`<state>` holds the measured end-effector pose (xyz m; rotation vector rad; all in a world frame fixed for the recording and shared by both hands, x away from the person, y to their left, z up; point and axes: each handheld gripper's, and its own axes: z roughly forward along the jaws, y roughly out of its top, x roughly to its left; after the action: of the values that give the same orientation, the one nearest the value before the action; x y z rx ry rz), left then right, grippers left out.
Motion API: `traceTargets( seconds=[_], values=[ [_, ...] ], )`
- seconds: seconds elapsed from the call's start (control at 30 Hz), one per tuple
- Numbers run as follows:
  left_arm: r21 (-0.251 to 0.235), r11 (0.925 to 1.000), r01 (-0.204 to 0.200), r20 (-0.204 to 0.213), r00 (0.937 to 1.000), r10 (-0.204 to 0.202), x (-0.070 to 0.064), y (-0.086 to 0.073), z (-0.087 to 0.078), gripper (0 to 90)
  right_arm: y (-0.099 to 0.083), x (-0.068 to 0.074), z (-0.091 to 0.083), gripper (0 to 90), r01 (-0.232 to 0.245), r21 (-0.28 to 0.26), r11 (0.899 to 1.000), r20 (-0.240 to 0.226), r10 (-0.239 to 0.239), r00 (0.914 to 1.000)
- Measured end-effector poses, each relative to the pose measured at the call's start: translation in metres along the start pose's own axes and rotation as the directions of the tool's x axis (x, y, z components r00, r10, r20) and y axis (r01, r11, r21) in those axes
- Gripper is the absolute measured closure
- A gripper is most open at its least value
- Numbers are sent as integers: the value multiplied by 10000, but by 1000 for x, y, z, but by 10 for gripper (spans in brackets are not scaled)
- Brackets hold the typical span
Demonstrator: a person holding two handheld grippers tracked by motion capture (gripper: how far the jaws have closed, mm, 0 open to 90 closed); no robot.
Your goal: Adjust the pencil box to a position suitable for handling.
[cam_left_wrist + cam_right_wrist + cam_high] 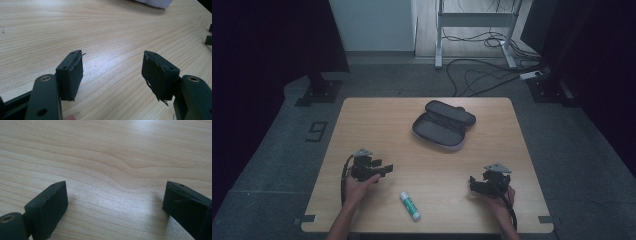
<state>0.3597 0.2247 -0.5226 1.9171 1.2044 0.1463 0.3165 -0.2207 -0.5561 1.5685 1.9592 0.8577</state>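
Observation:
An open dark grey pencil case point(443, 125) lies at the back middle of the wooden table point(377, 125), its lid flipped back. A white glue stick with a green label point(410, 205) lies near the front edge, between the two hands. My left gripper point(386, 169) rests at the front left, pointing right, and stands open over bare wood point(112, 72). My right gripper point(473, 183) sits at the front right, pointing left, with its jaws wide apart and nothing between them point(115, 202). A pale edge of the case point(155, 2) shows at the top of the left gripper view.
The table stands on a grey floor. Behind it are a white desk frame point(474, 22) and loose cables point(484, 75). Dark curtains hang on both sides. The other gripper's black tips point(208, 35) show at the right edge of the left gripper view.

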Motion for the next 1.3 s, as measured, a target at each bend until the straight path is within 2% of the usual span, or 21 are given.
traceTargets(
  seconds=[0.57, 0.63, 0.67, 0.8, 1.13, 1.3],
  values=[
    [87, 10000, 16, -51, 10000, -15, 1, 0, 1, 340, 0, -1, -1, 82, -62, -51, 10000, 85, 62, 9999],
    [70, 10000, 29, -75, 10000, -28, 1, 0, 1, 340, 0, -1, -1, 94, -67, -57, 10000, 92, 67, 9999],
    [25, 10000, 49, -106, 9999, -49, 1, 0, 1, 340, -1, -1, -2, 142, -57, -178, 9998, 77, 59, 10000],
    [30, 10000, -11, -120, 9999, 11, -1, 1, 3, 341, 1, -1, -3, 167, -65, -228, 9997, 184, 69, 9998],
    [-64, 9999, -116, -138, 9998, 115, -4, 6, 4, 342, 11, -3, -12, 181, -237, -742, 9970, -350, 211, 9992],
    [-5, 9998, -180, -77, 9998, 180, -6, 12, 7, 342, 17, -1, -11, 197, -205, -910, 9956, -552, 155, 9984]
  ],
)
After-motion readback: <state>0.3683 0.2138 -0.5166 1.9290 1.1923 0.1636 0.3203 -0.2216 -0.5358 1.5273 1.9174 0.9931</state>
